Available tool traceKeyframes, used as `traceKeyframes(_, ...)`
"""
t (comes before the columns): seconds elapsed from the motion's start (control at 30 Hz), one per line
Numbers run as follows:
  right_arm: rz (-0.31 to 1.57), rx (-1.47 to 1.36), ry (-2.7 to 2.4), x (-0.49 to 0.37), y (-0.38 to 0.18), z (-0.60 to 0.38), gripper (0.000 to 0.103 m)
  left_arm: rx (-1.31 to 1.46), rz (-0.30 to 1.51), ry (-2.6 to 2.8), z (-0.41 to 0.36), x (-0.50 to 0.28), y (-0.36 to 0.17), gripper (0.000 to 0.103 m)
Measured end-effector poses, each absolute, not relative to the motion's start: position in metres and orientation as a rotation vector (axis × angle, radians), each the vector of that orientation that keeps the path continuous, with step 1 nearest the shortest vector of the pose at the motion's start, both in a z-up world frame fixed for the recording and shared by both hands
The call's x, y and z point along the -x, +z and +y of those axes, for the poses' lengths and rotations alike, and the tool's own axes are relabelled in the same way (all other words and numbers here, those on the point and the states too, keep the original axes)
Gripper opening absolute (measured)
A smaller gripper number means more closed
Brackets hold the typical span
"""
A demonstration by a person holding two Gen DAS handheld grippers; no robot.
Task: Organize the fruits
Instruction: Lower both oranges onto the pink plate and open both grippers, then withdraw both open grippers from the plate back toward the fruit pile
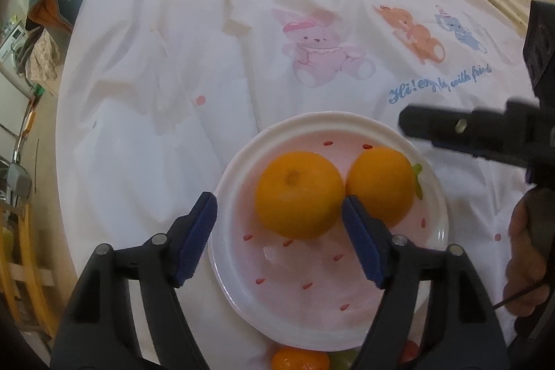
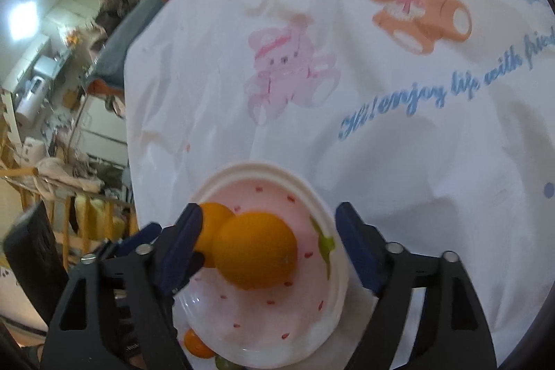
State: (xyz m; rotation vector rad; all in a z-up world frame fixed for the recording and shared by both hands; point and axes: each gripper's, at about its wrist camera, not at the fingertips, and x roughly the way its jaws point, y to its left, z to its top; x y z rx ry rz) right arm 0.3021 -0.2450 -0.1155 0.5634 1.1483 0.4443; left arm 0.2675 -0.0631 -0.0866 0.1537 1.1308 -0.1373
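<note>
Oranges, two in number, sat side by side and touching on the pink strawberry-print plate (image 1: pixel 437 196), which rested on the white cartoon-print cloth (image 1: pixel 173 58). The left orange (image 1: pixel 299 195) showed its navel end upward and tilted slightly toward the camera; being round, neither fruit had a discernible long axis. The left gripper (image 1: pixel 279 240) pointed steeply downward, jaws apart, with this orange just ahead between the tips and neither pad pressing it. The right orange (image 2: pixel 255 250) lay between the right gripper (image 2: pixel 269 247) fingers, likewise spread and gripping nothing. A third small orange (image 1: pixel 300 359) lay off the plate's near rim.
</note>
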Motion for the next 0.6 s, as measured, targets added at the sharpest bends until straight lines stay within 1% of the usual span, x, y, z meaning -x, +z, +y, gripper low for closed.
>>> traceKeyframes(0.3, 1.121, -0.491, 0.451, -0.302, -0.102, -0.24, 0.082, -0.102, 1.11, -0.113, -0.052, -0.265, -0.078, 0.072)
traceKeyframes(0.43, 1.037, -0.426, 0.454, -0.293, -0.081, -0.237, 0.082, -0.099, 1.072, -0.088, -0.048, -0.258, -0.07, 0.072)
traceKeyframes(0.5, 1.013, -0.416, 0.455, -0.29, -0.074, -0.237, 0.085, -0.082, 1.058, -0.073, -0.043, -0.254, -0.065, 0.072)
traceKeyframes(0.53, 1.005, -0.417, 0.454, -0.287, -0.07, -0.237, 0.086, -0.071, 1.054, -0.071, -0.041, -0.253, -0.062, 0.072)
traceKeyframes(0.6, 0.99, -0.426, 0.45, -0.283, -0.064, -0.24, 0.09, -0.047, 1.036, -0.059, -0.034, -0.248, -0.054, 0.079)
